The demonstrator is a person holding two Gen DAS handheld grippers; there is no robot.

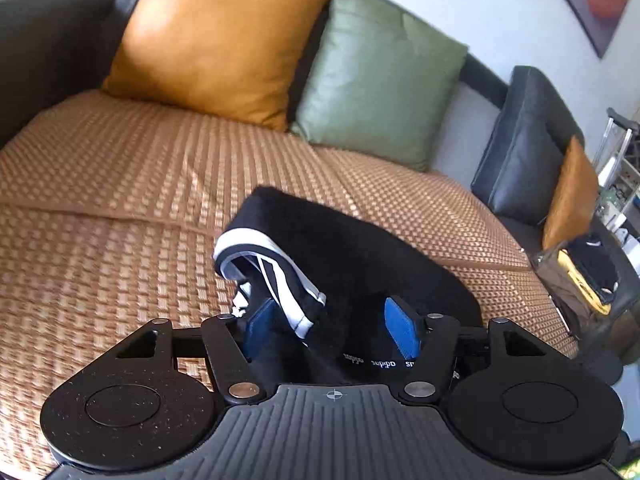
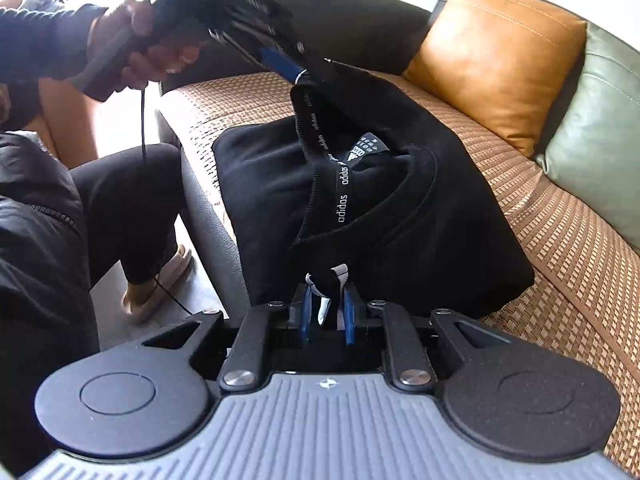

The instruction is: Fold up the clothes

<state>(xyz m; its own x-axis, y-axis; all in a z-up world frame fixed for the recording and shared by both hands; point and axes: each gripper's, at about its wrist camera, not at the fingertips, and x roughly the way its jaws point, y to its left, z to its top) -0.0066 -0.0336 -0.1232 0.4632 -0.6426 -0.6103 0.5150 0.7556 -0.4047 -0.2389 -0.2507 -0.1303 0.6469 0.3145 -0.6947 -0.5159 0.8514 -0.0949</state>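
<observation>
Garment: black sweatshirt (image 2: 400, 216), soft, limp, light; lies on the woven sofa mat (image 1: 120, 200) just ahead of both tools.
Left gripper (image 1: 332, 328): jaws spread, collar edge loose between them.
Right gripper (image 2: 326, 308): pinches a black-and-white cuff (image 2: 332, 280).
Hold: hems and corners.

We saw the garment (image 2: 400, 208) lying on the woven mat (image 1: 120, 184) at the sofa's (image 2: 360, 20) front edge, two cushions (image 1: 216, 40) leaning against the backrest behind it, and a bag (image 1: 576, 284) standing off to its right.
</observation>
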